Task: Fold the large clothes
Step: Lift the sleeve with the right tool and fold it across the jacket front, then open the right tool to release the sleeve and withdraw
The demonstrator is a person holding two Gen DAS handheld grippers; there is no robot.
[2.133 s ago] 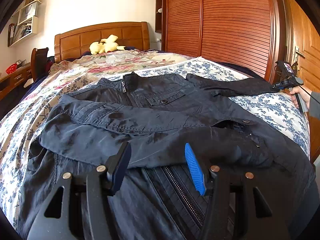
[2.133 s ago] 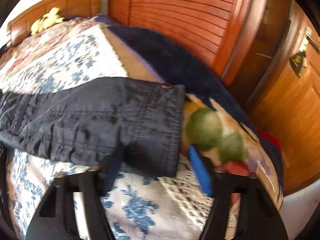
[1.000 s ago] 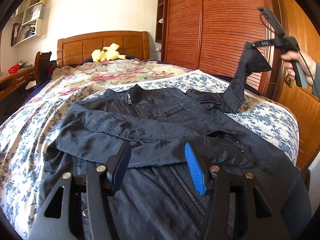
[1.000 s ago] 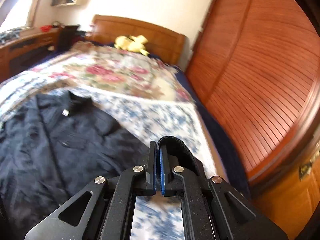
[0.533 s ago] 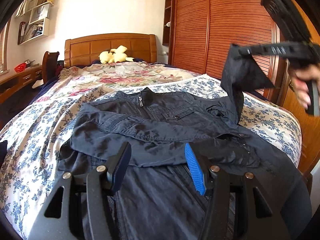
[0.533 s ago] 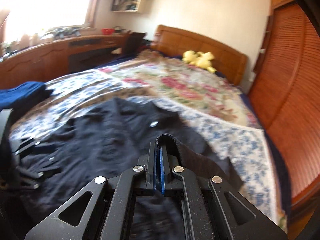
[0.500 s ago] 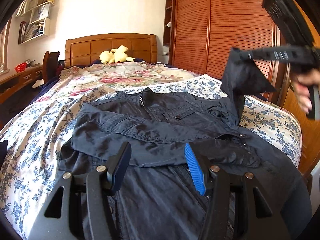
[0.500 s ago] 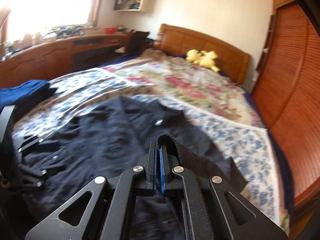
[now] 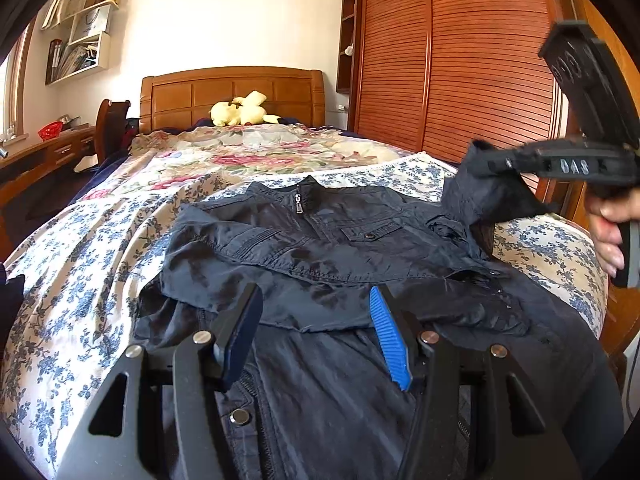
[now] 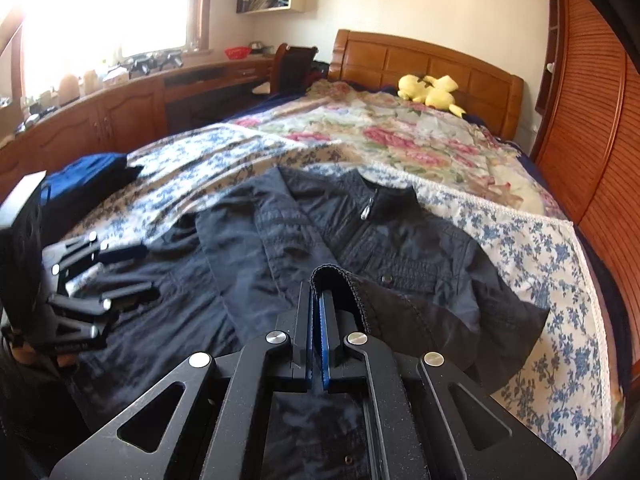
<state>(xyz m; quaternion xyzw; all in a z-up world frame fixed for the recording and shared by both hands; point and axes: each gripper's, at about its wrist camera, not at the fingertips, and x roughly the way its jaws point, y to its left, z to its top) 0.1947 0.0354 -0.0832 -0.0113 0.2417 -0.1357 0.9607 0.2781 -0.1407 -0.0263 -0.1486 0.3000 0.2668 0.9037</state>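
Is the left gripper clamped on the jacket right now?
No. In the left wrist view the left gripper stands open above the dark jacket, its pads apart and pinching no fabric.

Two seconds back, the sleeve (image 9: 486, 196) of the jacket (image 9: 320, 248) lay stretched flat toward the right edge of the bed (image 9: 80, 248), with the right gripper (image 10: 319, 312) open around its cuff. That gripper then clamped on the cuff, lifted it high at the upper right of the left wrist view, and carried it inward and lower, so the sleeve hung bent above the jacket's right shoulder. In the right wrist view the scene swung from the wardrobe (image 10: 600, 140) to the whole jacket and the left gripper (image 10: 116, 276) at the frame's left.
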